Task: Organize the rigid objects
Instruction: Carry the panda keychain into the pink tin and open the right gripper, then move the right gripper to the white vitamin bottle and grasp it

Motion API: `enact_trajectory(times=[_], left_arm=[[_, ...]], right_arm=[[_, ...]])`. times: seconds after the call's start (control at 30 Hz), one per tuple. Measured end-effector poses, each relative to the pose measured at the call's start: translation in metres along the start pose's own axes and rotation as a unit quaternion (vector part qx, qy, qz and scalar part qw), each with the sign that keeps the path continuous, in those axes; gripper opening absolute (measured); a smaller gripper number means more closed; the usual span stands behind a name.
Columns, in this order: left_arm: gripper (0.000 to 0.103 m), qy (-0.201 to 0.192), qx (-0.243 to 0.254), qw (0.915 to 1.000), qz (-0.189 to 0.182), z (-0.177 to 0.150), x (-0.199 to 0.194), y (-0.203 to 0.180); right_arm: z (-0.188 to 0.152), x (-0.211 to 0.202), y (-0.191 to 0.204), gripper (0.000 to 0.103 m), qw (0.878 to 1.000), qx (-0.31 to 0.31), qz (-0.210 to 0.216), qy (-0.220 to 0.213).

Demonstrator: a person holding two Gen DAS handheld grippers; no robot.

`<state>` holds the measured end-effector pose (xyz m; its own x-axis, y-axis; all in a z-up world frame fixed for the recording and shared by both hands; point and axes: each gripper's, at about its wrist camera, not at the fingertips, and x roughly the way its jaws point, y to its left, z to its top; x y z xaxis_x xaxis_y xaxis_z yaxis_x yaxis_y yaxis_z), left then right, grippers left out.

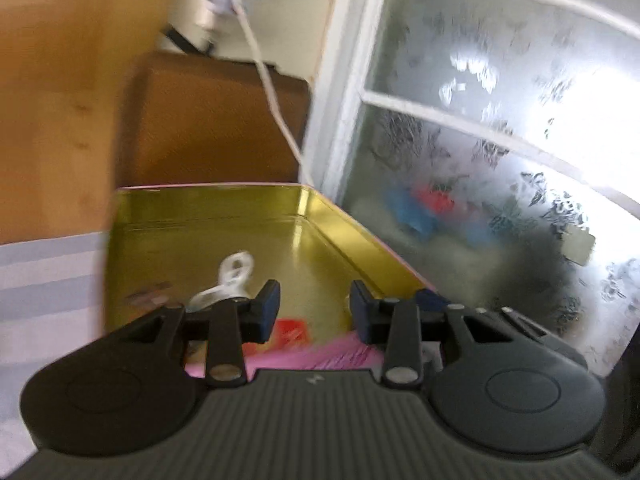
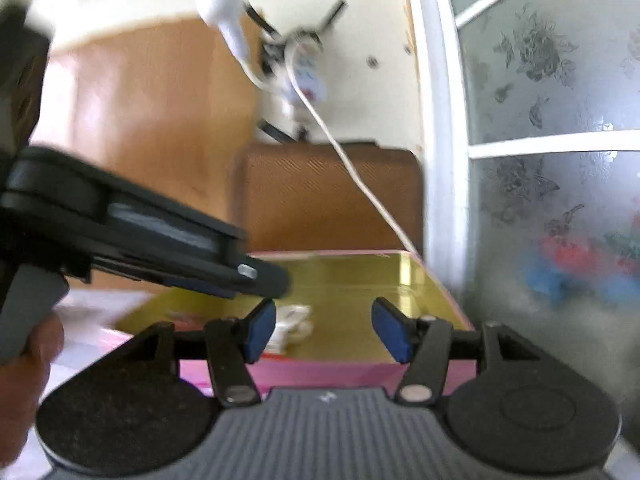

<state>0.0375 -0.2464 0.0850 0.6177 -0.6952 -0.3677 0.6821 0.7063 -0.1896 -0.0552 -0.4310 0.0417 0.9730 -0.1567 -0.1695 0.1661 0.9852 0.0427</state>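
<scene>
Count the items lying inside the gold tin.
2 visible: a white looped piece near the middle of the gold tin, and a red item by its near wall. The tongs hide part, so more may lie there.

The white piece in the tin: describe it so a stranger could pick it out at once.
Find the frosted glass door; against its foot sits an open tin, gold inside and pink outside. On its floor lies the white piece, looped at the top, just beyond the open left gripper. Its neighbour is a red item; this is the only white thing in the tin.
</scene>
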Motion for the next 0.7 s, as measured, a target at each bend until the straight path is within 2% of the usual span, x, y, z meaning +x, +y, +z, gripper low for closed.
enact_trajectory(times=[0.07,0.2,0.3,0.4,0.5,0.6,0.7], left_arm=[[0.041,-0.009,-0.005,0.9995,0.029,-0.019,-0.037,0.022],[0.041,0.013,-0.041,0.9926,0.114,-0.066,-0.095,0.078],[0.040,0.026,-0.106,0.9786,0.174,-0.096,-0.138,0.124],[0.040,0.007,-0.158,0.9610,0.227,-0.115,-0.176,0.159],[0.039,-0.020,-0.192,0.9484,0.251,-0.119,-0.198,0.181],[0.042,-0.041,-0.197,0.9446,0.260,-0.113,-0.204,0.190],[0.048,-0.044,-0.200,0.9441,0.258,-0.108,-0.197,0.194]], right_arm=[[-0.008,-0.021,0.012,0.054,1.000,-0.001,0.021,-0.015],[-0.013,-0.022,0.047,0.044,0.994,-0.011,0.107,0.033],[-0.013,-0.003,0.080,0.038,0.983,-0.015,0.169,0.077],[-0.016,0.014,0.125,0.035,0.966,-0.011,0.227,0.123],[-0.012,0.041,0.172,0.035,0.951,-0.010,0.270,0.153],[-0.008,0.064,0.221,0.035,0.940,-0.007,0.294,0.172],[-0.001,0.104,0.255,0.036,0.933,0.020,0.301,0.196]])
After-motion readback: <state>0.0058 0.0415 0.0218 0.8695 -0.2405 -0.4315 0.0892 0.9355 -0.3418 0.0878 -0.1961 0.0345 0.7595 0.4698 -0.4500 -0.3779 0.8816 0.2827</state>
